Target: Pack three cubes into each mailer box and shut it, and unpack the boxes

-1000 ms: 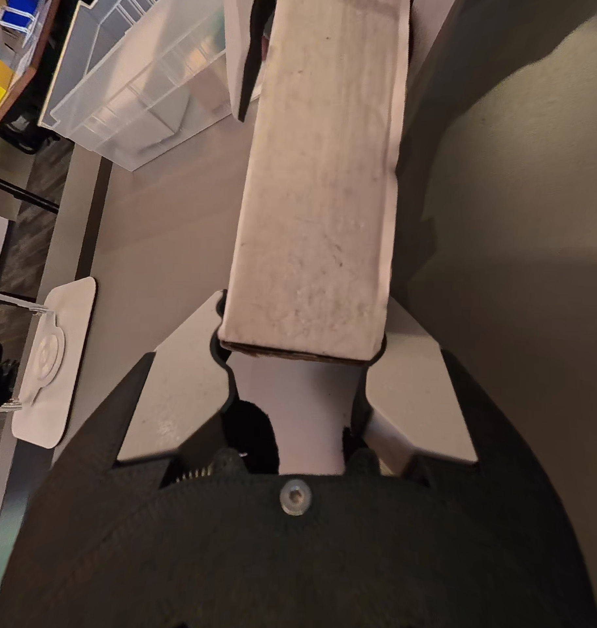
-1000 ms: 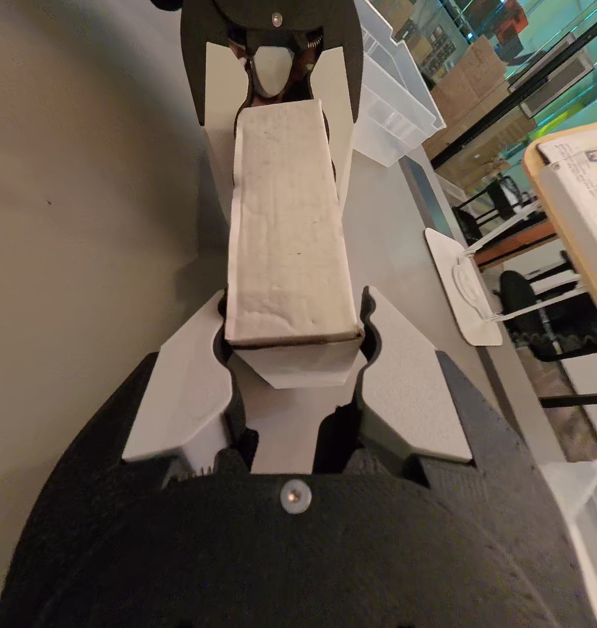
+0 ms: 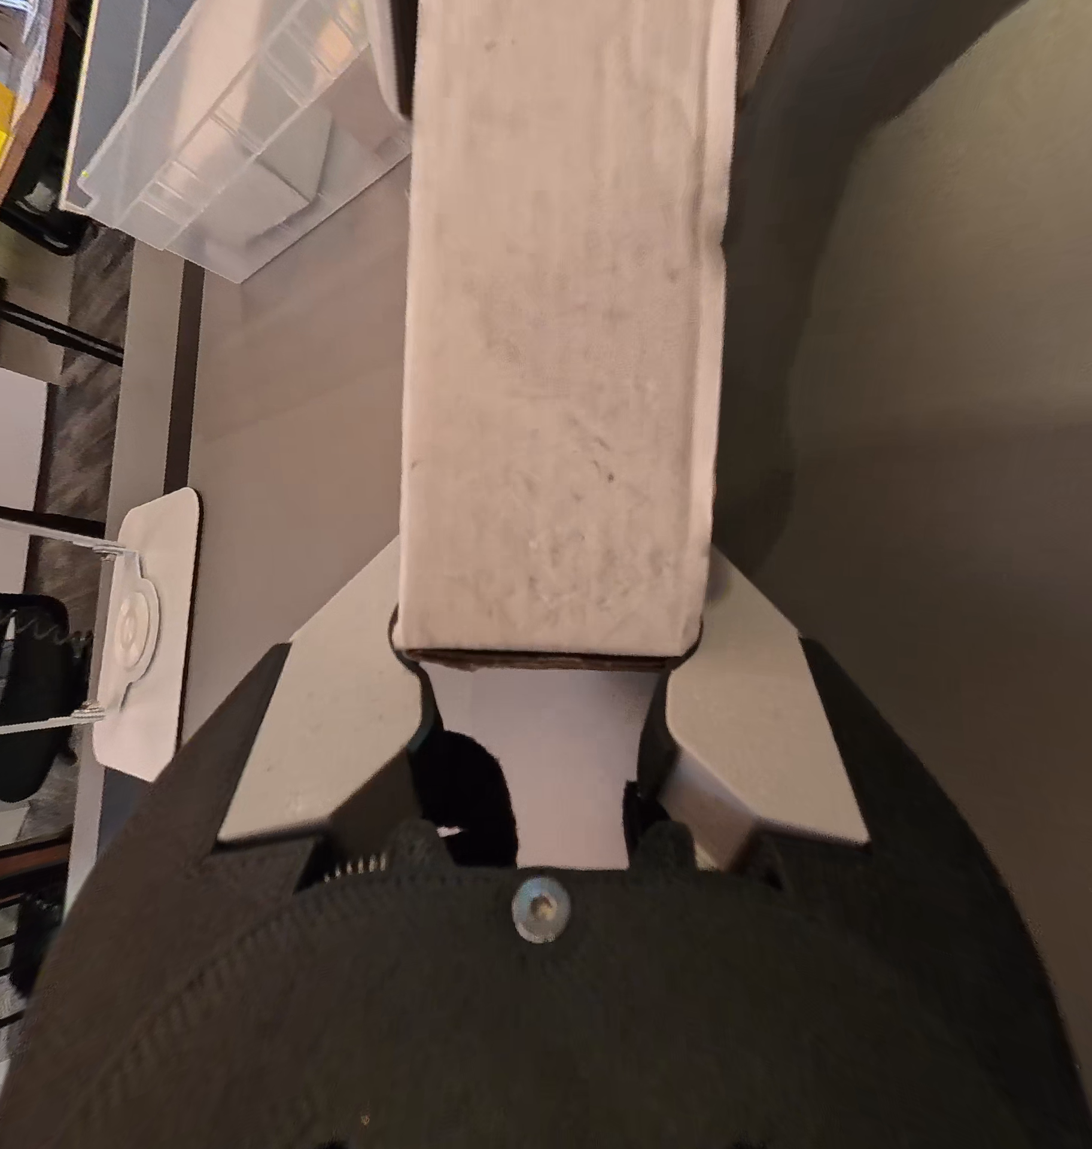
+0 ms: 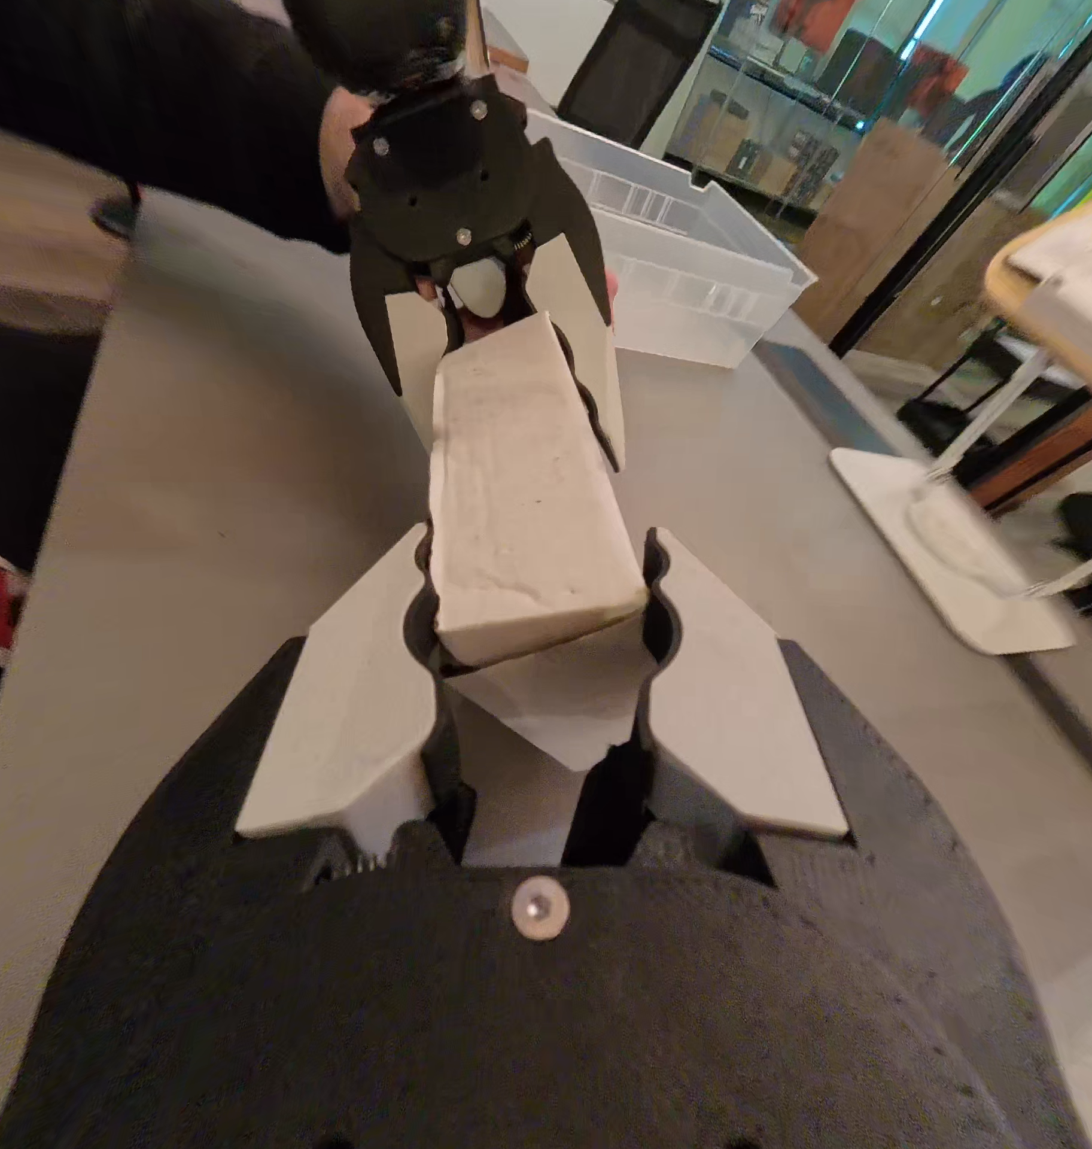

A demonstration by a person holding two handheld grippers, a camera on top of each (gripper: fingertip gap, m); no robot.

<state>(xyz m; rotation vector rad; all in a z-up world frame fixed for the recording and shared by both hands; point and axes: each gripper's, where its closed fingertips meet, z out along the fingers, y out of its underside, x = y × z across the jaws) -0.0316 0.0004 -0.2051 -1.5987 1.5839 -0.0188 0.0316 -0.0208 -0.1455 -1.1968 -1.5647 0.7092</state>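
1. Your left gripper (image 3: 546, 628) is clamped on one end of the white mailer box (image 3: 562, 323); both white fingers (image 3: 344, 702) press against the box's sides, and the brown cardboard edge of that end sits right between them.

2. Your right gripper (image 4: 540, 597) has the opposite end of the same mailer box (image 4: 524, 497) between its fingers. The left finger (image 4: 350, 696) touches the box's side; the right finger shows a thin dark gap beside the box near its tip (so I cannot tell how firmly that side bears on it).

3. The box is a long, narrow one, closed, its top face scuffed and smudged. In the right wrist view it hangs above the grey table (image 4: 220, 404), spanning between the two grippers and twisted a little, its near end rolled to one side.

4. In that same view you can see the left gripper (image 4: 500, 367) farther off, black-bodied with white fingers closed around the far end of the box, and a dark sleeve (image 4: 158, 112) behind it.

5. A clear plastic bin (image 4: 674, 261) stands on the table behind the box, well apart from it; the left wrist view shows the bin (image 3: 232, 155) to the box's left.

6. A white flat stand base (image 4: 941, 547) rests near the table's edge in the right wrist view, thin white rods rising from it.
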